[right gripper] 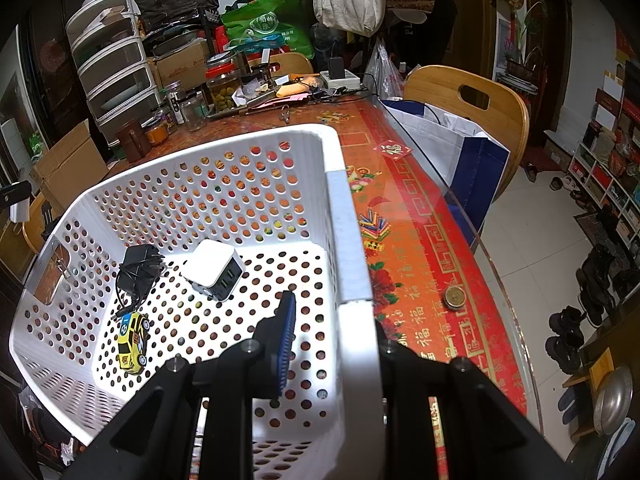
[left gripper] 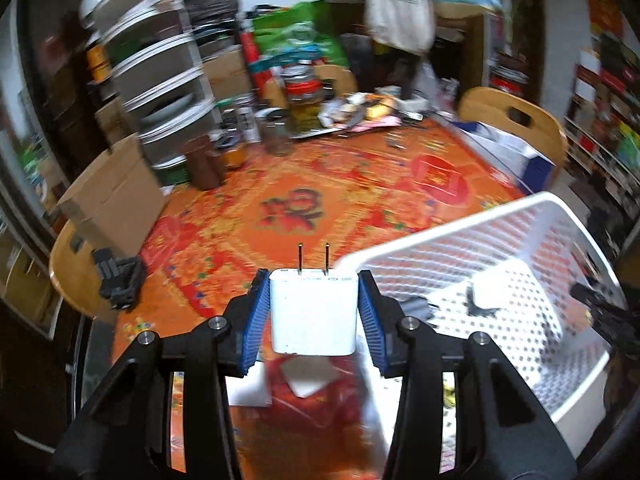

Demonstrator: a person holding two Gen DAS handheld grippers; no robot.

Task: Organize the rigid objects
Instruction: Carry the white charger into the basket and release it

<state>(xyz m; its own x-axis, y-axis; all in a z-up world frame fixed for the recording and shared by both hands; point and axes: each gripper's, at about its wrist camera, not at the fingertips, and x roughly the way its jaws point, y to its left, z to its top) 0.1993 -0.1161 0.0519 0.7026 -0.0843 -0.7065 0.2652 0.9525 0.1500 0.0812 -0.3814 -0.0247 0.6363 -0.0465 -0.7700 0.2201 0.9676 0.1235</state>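
Above the desk [left gripper: 320, 184], near the white basket's [left gripper: 460, 232] left rim, the left tool [left gripper: 314, 304] is clamped on a white plug adapter [left gripper: 313, 312], its blue pads pressing both flat sides, the two prongs pointing away from the camera. Right tool [right gripper: 332, 332] grips the basket's near-right wall [right gripper: 352, 264], one blue pad inside, the other finger outside. Inside the basket lie a white multi-port charger [right gripper: 214, 268], a black adapter with its cord [right gripper: 138, 272] just beside it, and a yellow toy car [right gripper: 133, 346] nearer the left wall.
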